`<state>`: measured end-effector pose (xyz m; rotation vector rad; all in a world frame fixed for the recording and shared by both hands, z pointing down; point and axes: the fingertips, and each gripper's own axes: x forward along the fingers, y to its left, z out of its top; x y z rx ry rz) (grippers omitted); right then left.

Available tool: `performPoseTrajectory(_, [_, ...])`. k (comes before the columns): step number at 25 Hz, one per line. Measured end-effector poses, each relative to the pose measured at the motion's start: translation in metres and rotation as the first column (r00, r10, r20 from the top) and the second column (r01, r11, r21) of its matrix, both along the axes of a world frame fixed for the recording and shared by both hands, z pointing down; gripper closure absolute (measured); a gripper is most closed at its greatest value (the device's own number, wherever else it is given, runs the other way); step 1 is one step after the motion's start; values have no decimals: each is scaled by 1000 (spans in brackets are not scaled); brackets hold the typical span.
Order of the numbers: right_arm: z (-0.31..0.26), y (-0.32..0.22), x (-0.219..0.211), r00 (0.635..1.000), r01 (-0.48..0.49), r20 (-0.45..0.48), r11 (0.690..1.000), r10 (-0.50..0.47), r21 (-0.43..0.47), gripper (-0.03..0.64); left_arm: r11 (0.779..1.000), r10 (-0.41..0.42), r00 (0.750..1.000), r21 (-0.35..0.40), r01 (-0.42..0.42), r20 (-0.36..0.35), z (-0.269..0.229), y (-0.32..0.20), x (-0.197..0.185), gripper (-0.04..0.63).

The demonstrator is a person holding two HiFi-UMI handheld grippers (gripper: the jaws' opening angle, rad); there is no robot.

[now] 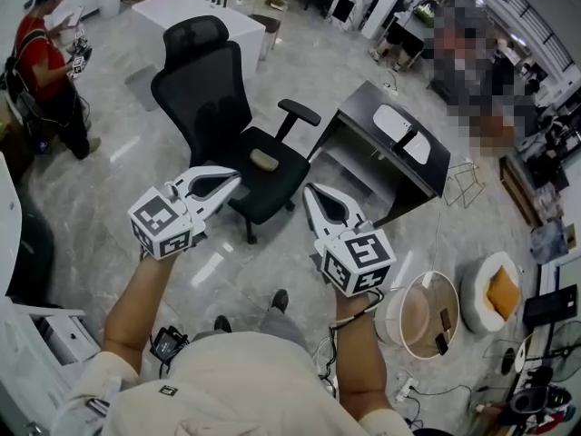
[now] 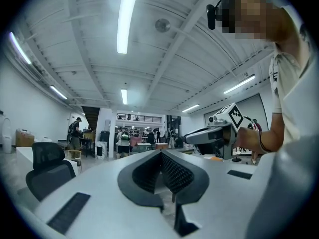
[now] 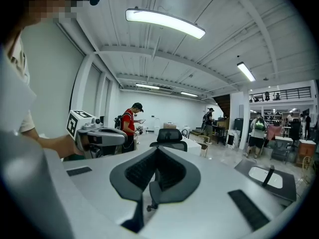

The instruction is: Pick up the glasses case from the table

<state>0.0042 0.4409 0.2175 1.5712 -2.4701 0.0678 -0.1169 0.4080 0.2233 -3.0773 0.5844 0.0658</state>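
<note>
Head view: left tool and right tool are both held out in front of the person, side by side over the grey floor, tips toward a black office chair. Left gripper view: jaws together at the tips, nothing between them. Right gripper view: same, jaws closed and empty. A white oval item with a dark bar across it, apparently the glasses case, lies on top of the black desk, right of the chair and well apart from both tools. A small beige thing sits on the chair seat; can't tell what it is. A person in a red top stands at far left.
</note>
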Motion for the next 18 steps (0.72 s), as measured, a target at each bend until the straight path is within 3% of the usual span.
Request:
performPoseTrajectory(8, [4, -47, 22, 997, 73, 37, 997, -73, -9, 595, 996, -83, 996, -27, 84, 24, 2, -32, 18, 581])
performPoseTrajectory(18, [13, -106, 82, 981, 178, 85, 983, -175, -35, 595, 982, -182, 981, -46, 185, 60, 9, -73, 78, 581])
